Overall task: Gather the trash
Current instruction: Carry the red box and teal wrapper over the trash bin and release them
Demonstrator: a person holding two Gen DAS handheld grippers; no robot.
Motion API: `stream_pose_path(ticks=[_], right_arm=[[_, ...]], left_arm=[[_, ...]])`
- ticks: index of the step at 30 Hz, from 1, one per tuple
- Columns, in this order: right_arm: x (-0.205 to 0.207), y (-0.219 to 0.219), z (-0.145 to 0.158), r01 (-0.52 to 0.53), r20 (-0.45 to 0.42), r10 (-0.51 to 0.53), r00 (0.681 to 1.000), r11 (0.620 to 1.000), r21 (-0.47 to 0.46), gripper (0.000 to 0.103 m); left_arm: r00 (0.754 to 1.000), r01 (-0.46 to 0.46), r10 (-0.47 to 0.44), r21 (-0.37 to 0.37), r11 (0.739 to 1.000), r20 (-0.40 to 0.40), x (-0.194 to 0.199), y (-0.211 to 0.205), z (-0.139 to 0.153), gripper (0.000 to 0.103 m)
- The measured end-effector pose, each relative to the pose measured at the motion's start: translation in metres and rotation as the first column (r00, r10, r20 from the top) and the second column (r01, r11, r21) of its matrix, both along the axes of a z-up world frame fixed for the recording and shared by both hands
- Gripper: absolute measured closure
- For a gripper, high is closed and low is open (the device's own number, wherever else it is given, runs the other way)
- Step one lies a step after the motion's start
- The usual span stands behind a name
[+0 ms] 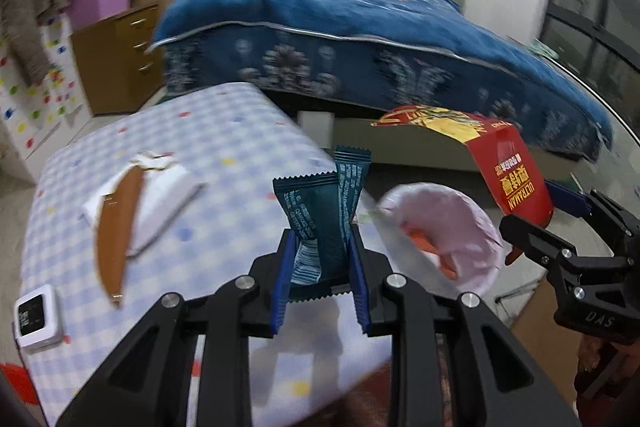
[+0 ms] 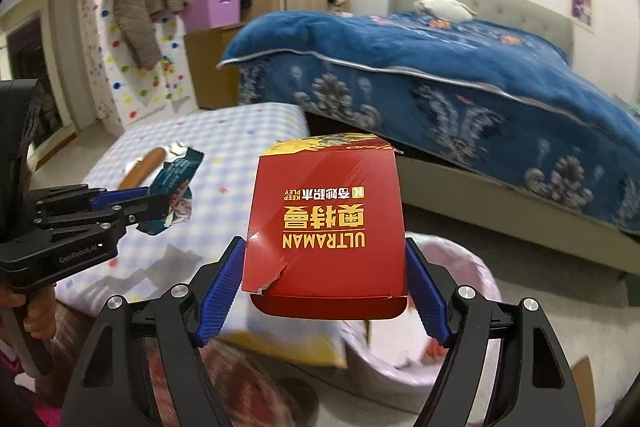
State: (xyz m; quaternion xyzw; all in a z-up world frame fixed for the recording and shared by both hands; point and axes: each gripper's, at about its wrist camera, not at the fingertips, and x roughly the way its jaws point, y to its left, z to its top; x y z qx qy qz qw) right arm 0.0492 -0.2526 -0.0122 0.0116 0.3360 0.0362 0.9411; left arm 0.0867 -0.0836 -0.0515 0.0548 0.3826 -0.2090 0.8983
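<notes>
My left gripper [image 1: 320, 263] is shut on a dark teal snack wrapper [image 1: 320, 211] and holds it above the checked table [image 1: 224, 131]. It also shows in the right wrist view [image 2: 160, 205], with the wrapper [image 2: 178, 175] in it. My right gripper [image 2: 326, 283] is shut on a red Ultraman box [image 2: 326, 223] and holds it over a bin lined with a pink bag [image 2: 472, 307]. In the left wrist view the red box [image 1: 508, 167] hangs above the pink-lined bin [image 1: 452, 227], which holds some orange scraps.
A white open box with a brown flap [image 1: 132, 211] and a small white digital clock [image 1: 38, 315] lie on the table. A bed with a blue quilt [image 1: 360, 39] stands behind. A wooden drawer unit [image 1: 116, 55] with a purple bin is at the left.
</notes>
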Motion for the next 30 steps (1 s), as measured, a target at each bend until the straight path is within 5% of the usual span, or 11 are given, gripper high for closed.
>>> stream_pose_path(ticks=[12,25,30], right_arm=[[-0.044,-0.078,-0.022,0.173,-0.061,-0.174,0.983,0.985,-0.008,0.027],[-0.018,-0.112,-0.057,0.214,-0.105,-0.209,0.972,0.976,0.033,0.027],[0.0,-0.124,-0.07,0.223,-0.103,-0.218,0.97,0.974,0.043,0.027]], left_arm=[[0.976,0.218,-0.217,0.044,0.975,-0.034,-0.005,-0.114,-0.023,0.077],[0.946,0.306,-0.294,0.072,0.949,-0.135,0.031,-0.181,-0.062,0.076],[0.934,0.317,-0.301,0.061,0.946,-0.192,0.051,-0.196,-0.076,0.057]])
